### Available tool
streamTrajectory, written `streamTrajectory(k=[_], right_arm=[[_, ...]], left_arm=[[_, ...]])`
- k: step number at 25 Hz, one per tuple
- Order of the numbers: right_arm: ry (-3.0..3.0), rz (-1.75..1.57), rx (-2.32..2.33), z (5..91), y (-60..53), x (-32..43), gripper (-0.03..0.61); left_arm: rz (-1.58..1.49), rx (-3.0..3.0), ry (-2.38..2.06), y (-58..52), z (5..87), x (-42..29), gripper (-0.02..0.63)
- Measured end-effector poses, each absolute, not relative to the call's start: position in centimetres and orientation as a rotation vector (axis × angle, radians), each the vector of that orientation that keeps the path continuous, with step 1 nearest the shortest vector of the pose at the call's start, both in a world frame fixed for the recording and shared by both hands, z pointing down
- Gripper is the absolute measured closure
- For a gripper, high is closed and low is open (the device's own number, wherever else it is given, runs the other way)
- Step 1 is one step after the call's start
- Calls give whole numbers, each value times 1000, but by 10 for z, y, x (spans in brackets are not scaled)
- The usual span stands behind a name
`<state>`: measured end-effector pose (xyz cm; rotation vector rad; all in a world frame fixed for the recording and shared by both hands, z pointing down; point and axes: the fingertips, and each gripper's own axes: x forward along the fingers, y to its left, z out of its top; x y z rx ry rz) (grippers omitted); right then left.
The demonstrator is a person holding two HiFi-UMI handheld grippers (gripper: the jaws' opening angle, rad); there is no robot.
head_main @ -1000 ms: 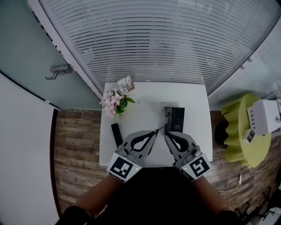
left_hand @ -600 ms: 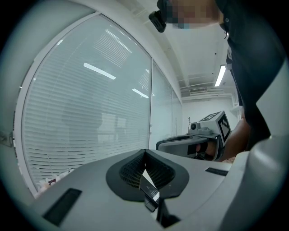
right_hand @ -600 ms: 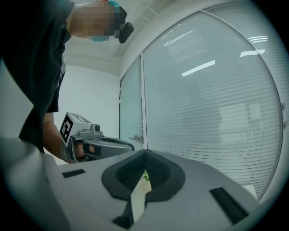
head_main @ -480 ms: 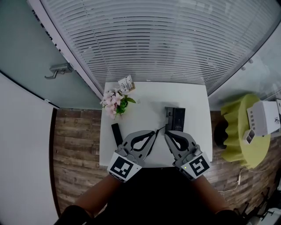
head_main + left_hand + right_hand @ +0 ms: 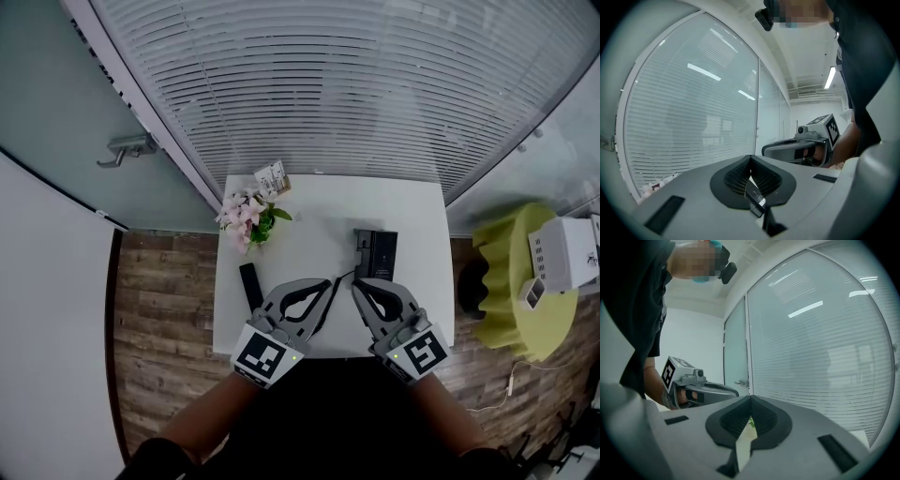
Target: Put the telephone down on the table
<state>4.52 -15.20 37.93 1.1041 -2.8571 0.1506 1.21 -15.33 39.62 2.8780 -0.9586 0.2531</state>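
Telephone (image 5: 376,253), black and flat on the white tabletop (image 5: 319,202), lies just ahead of the right tongs (image 5: 356,283) and a touch to their right. We see nothing gripping it. A thin dark cord (image 5: 343,275) leaves its near-left corner and runs to the tip of the left tongs (image 5: 328,282). We can't tell whether the cord is pinched there.

Left tongs are clenched, tips pressed together. In the left gripper view a dark slab shows through the slot behind the tips, and we can't tell what it is. Right tongs are clenched too, tips meeting. Through their slot we see only white tabletop and a bit of green leaf, so nothing is held.

Both tongs sit low over the near edge of the tabletop. Their tips angle toward each other, close but apart.

- A black bar-shaped object (image 5: 250,286) lies on the tabletop just left of the left tongs.
- Pink flowers with green leaves (image 5: 246,217) stand further ahead and left of the left tongs.
- A small paper tag (image 5: 270,178) sits beyond the flowers, near the far edge.
- Slatted blinds (image 5: 337,84) run behind glass past the tabletop.
- A door handle (image 5: 127,148) is well off to the left.
- A yellow-green round side table (image 5: 511,281) stands well to the right of the right tongs, with a white box (image 5: 562,251) on it.
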Motion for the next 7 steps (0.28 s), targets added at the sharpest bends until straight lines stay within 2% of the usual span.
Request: streamTrajectory(k=[7], right_arm=[[-2838, 161, 1106, 384, -152, 45, 557]], left_arm=[[248, 2866, -960, -153, 398, 10, 604]])
